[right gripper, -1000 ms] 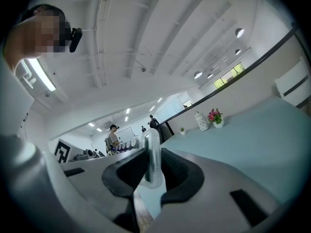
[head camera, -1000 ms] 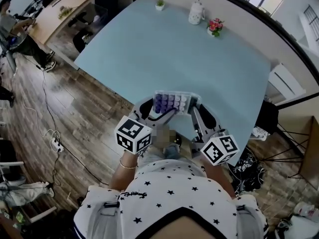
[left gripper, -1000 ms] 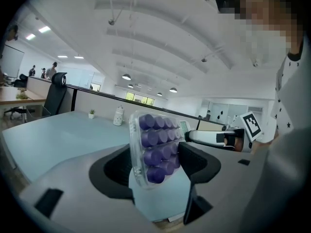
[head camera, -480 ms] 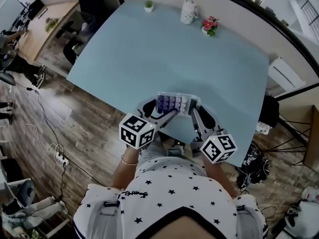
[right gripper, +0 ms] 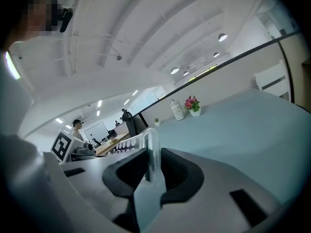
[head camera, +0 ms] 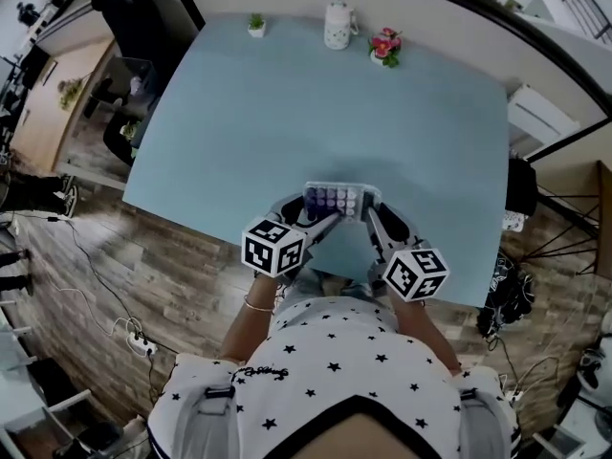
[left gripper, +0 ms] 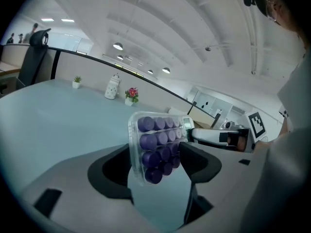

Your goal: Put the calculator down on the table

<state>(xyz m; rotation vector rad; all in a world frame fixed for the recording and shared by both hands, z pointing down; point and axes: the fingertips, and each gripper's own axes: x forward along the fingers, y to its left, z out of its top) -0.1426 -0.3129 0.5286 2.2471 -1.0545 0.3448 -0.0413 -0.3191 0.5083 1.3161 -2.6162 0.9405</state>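
The calculator [head camera: 337, 200] has a clear case and rows of round purple keys. It hangs just above the near edge of the light blue table [head camera: 325, 113], held at both ends. My left gripper [head camera: 316, 220] is shut on its left end. In the left gripper view the calculator [left gripper: 156, 144] stands tilted between the dark jaws of the left gripper [left gripper: 158, 155]. My right gripper [head camera: 371, 220] is shut on the right end. In the right gripper view the right gripper [right gripper: 153, 166] pinches the calculator's clear edge [right gripper: 151, 154], which shows as a thin strip.
At the table's far edge stand a small green plant [head camera: 256, 24], a white jug [head camera: 338, 24] and a pot of red flowers [head camera: 384, 46]. A wooden floor with cables lies to the left, and a dark chair [head camera: 129, 12] stands at the far left corner.
Both grippers have sunk and moved forward together with the calculator still held between them. The head view has shifted and shows more of the table.
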